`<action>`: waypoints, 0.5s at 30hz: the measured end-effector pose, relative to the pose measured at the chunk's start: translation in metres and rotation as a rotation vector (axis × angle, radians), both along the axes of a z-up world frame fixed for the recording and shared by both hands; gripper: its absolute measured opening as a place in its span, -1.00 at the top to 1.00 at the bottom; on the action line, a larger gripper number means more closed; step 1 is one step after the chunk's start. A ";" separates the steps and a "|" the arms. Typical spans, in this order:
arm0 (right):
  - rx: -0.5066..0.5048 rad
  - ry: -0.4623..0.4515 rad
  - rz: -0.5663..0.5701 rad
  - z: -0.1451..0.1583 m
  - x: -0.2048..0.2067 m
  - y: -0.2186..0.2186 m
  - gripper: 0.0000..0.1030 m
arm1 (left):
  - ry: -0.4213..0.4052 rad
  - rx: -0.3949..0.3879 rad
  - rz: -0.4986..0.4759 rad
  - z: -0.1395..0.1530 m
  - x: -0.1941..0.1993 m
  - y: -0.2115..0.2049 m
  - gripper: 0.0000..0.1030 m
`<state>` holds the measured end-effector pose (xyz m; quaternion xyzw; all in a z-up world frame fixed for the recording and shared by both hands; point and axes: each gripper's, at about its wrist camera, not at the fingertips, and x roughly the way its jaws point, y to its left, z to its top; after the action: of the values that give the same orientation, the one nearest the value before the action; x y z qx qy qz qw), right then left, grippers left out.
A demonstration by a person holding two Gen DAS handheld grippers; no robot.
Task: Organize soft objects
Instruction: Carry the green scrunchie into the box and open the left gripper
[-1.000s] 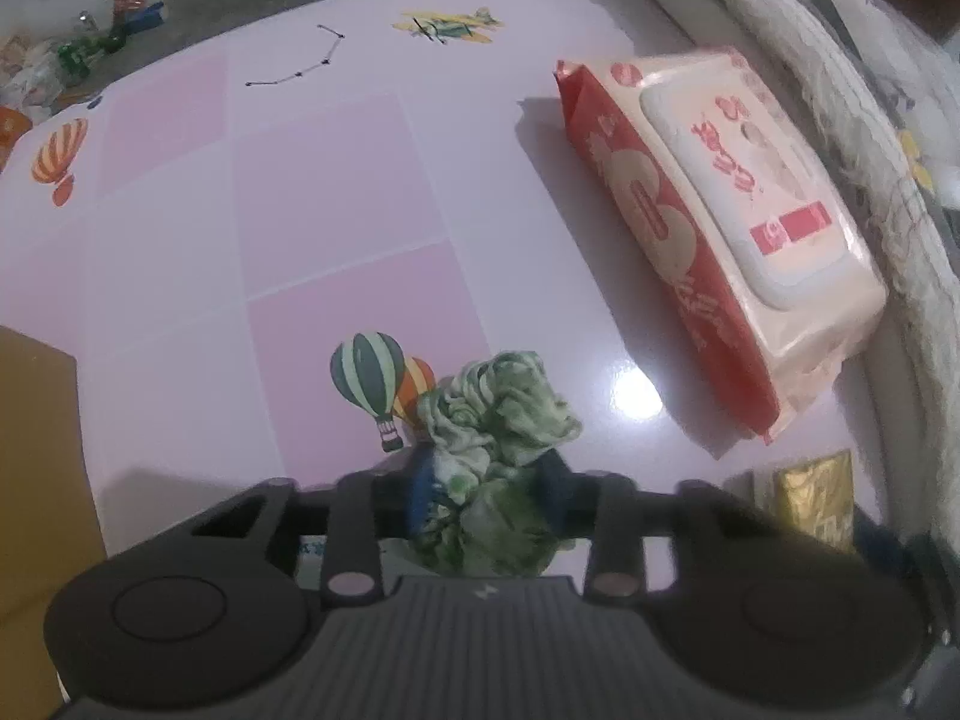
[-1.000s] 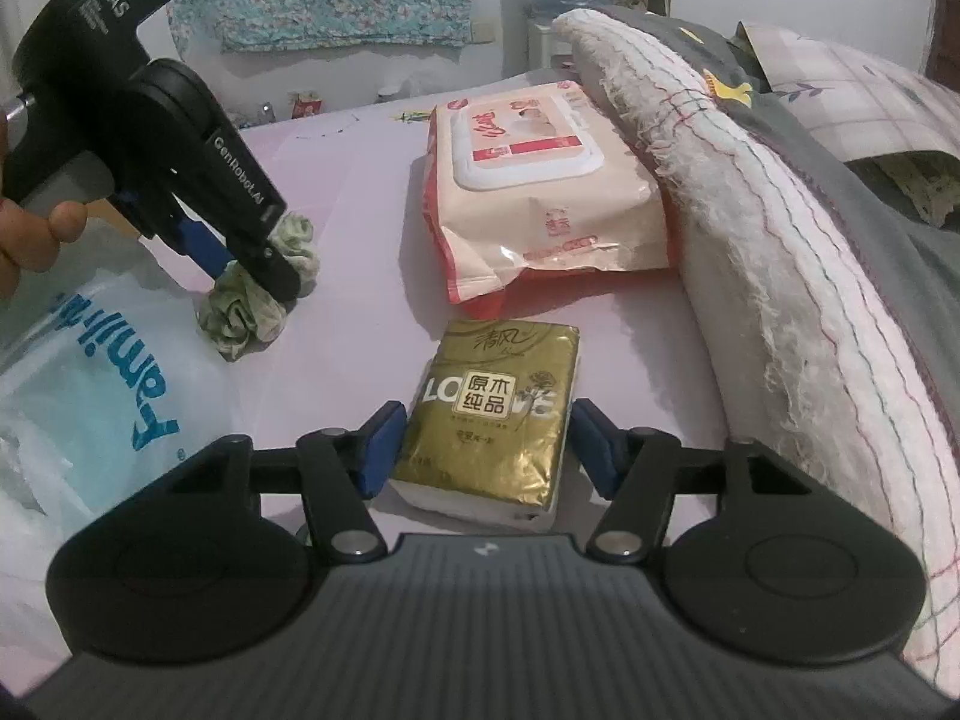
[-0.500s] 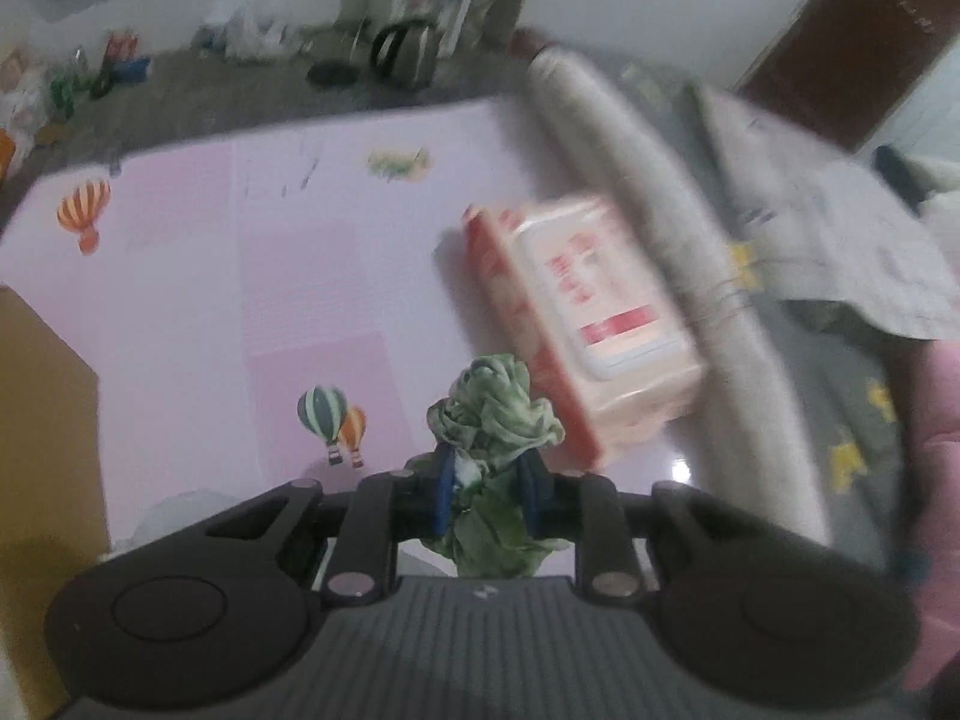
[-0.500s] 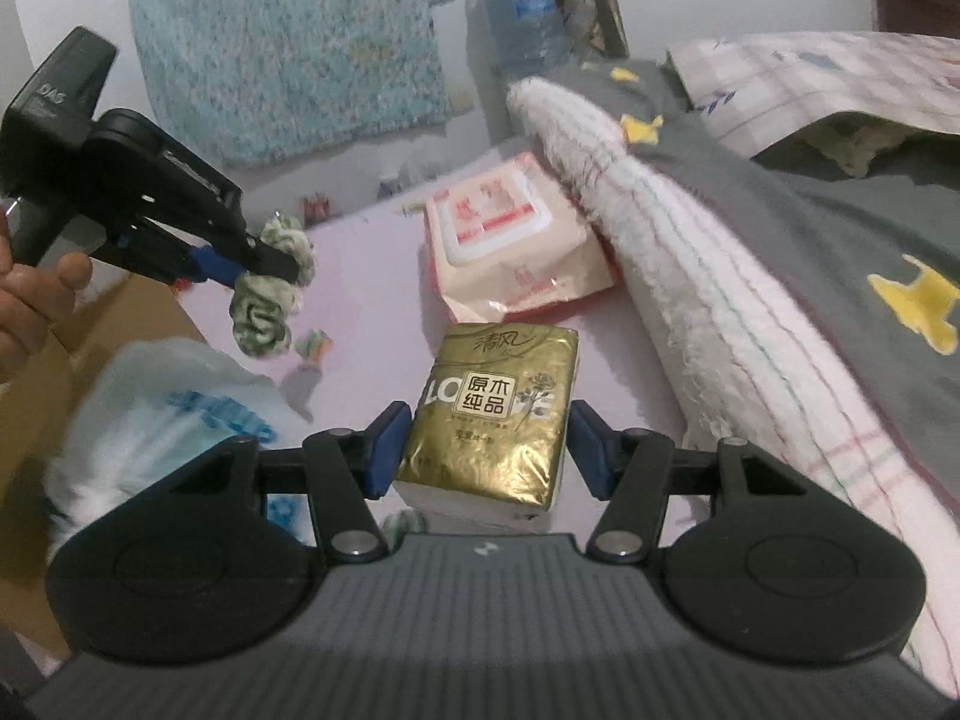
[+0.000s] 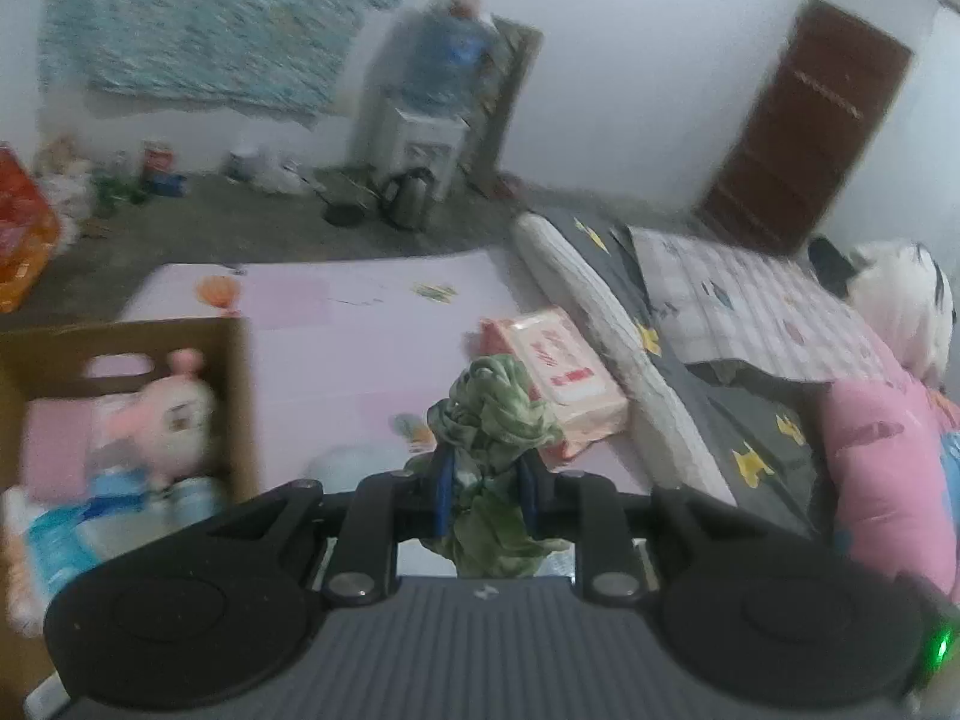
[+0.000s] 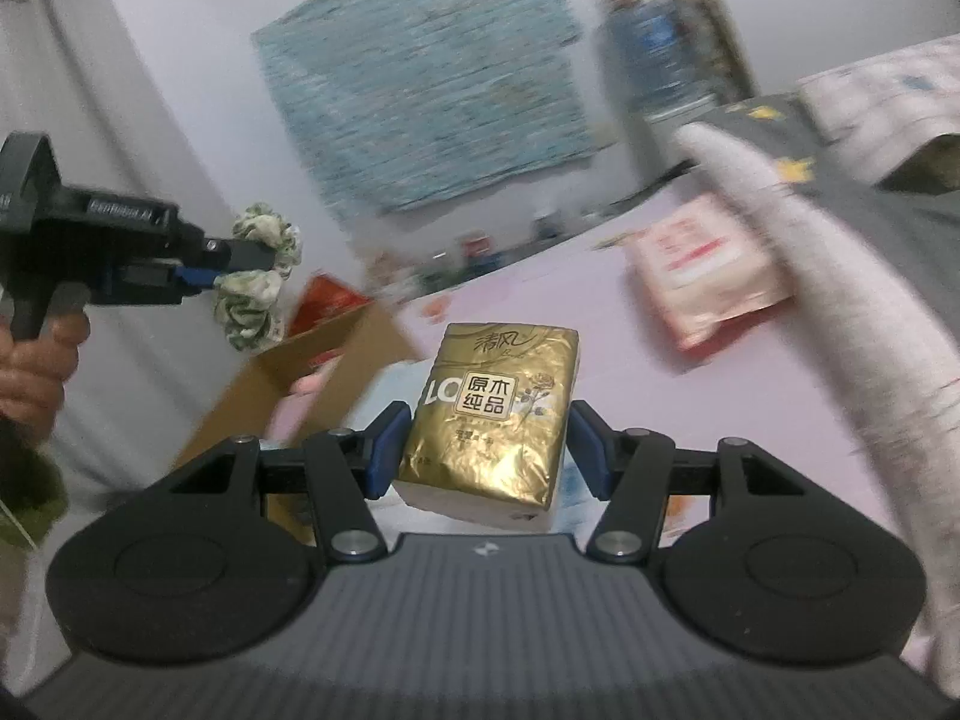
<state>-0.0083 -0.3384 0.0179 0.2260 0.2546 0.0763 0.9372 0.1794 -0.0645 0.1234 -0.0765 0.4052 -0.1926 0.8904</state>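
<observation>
Lift is the change from the earlier frames; both tools, then low over the pink mat (image 5: 372,324), are now raised clear of it; the left tool's jaws have just been closing on the cloth between them. Left tool (image 5: 485,483) pinches one green scrunchie (image 5: 492,414); right tool (image 6: 489,450) grips one gold tissue pack (image 6: 498,414) across its sides. One wipes pack (image 5: 561,378) lies on the mat beside the rolled bedding (image 5: 606,330). One cardboard box (image 5: 240,396) holds one plush toy (image 5: 165,414) and blurred blue-and-white packs.
</observation>
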 end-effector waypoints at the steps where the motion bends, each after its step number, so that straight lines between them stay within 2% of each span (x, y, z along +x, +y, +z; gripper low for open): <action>1: 0.004 0.000 0.030 0.002 0.001 0.009 -0.09 | -0.011 -0.005 0.016 0.001 -0.012 0.014 0.56; 7: 0.024 0.006 0.192 0.013 0.011 0.062 -0.09 | -0.035 0.007 0.169 -0.008 -0.070 0.083 0.55; 11: 0.040 0.034 0.304 0.021 0.028 0.102 -0.09 | 0.018 -0.011 0.258 -0.035 -0.088 0.123 0.55; 15: -0.001 0.063 0.374 0.030 0.046 0.142 -0.10 | 0.092 -0.013 0.301 -0.071 -0.091 0.152 0.55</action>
<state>0.0380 -0.1960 0.0479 0.1766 0.3214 0.2418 0.8984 0.0885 0.0873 0.0525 -0.1507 0.4282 -0.0556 0.8893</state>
